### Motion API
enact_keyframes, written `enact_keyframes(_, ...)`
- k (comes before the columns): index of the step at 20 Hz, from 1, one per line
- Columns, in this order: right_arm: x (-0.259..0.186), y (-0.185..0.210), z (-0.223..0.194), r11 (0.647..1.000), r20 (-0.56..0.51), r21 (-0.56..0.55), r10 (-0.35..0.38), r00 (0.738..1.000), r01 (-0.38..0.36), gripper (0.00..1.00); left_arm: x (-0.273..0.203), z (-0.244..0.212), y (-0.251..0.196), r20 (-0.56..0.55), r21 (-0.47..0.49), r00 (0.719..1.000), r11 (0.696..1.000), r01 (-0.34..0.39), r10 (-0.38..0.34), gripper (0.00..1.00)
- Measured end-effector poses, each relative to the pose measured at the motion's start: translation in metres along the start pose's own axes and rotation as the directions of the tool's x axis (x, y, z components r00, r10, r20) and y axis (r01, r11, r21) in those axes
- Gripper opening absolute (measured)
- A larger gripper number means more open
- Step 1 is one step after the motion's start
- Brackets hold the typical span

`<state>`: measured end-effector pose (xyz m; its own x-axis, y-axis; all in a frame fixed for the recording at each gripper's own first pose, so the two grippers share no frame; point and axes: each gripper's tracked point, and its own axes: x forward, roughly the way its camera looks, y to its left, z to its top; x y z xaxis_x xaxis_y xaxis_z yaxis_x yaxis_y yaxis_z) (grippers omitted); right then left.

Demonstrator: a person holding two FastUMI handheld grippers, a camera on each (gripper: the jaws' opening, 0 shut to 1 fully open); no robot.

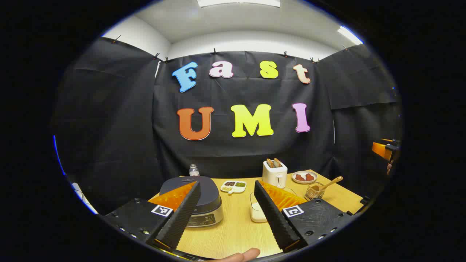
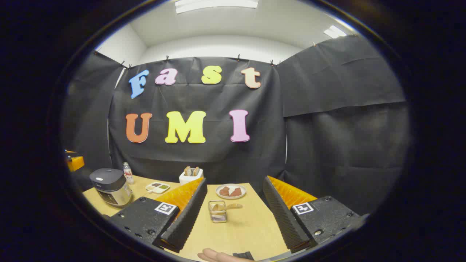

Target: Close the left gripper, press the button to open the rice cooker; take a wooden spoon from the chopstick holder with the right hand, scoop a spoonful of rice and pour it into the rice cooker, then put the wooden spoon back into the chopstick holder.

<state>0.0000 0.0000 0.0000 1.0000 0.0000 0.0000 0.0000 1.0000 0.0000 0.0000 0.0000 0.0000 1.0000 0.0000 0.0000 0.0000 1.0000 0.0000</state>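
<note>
The rice cooker (image 1: 204,203) sits at the table's left with its dark lid down, partly behind my left finger; it also stands at the far left (image 2: 111,185). A clear box of white rice (image 1: 256,211) rests beside it. The wire chopstick holder (image 1: 314,191) holds a wooden spoon (image 1: 330,182) that leans to the right. My left gripper (image 1: 225,240) is open above the table's near edge. My right gripper (image 2: 235,240) is open too, with the holder (image 2: 217,211) and spoon (image 2: 228,206) straight ahead between its fingers and some way off.
A white toaster (image 1: 275,173) with bread, a plate (image 1: 304,177) of red pieces, a divided dish (image 1: 233,186) and a small bottle (image 1: 193,170) line the back of the wooden table (image 1: 233,229). The other gripper shows at the right edge (image 1: 386,150) and at the left edge (image 2: 74,162).
</note>
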Motion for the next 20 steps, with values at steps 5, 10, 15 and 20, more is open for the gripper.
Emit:
enact_keyframes(5,-0.002,-0.001,-0.007,1.000,-0.011,0.018,0.017,1.000,-0.017,1.00,-0.006,0.006,-0.005,0.022,-0.005,0.999,1.000,0.024,-0.024,0.94)
enact_keyframes(10,-0.009,0.002,-0.004,0.999,0.014,0.016,0.029,0.999,-0.029,1.00,-0.010,0.010,-0.005,0.043,0.003,0.999,1.000,0.027,-0.027,0.94)
enact_keyframes(15,-0.016,0.008,0.000,0.997,0.054,0.028,0.072,0.996,-0.073,0.98,-0.001,0.011,0.006,0.069,0.001,0.998,1.000,0.009,-0.009,0.95)
enact_keyframes(20,-0.017,0.011,0.001,0.994,0.091,0.058,0.086,0.992,-0.092,1.00,0.018,0.002,0.033,0.046,0.012,0.998,0.999,-0.049,0.049,0.95)
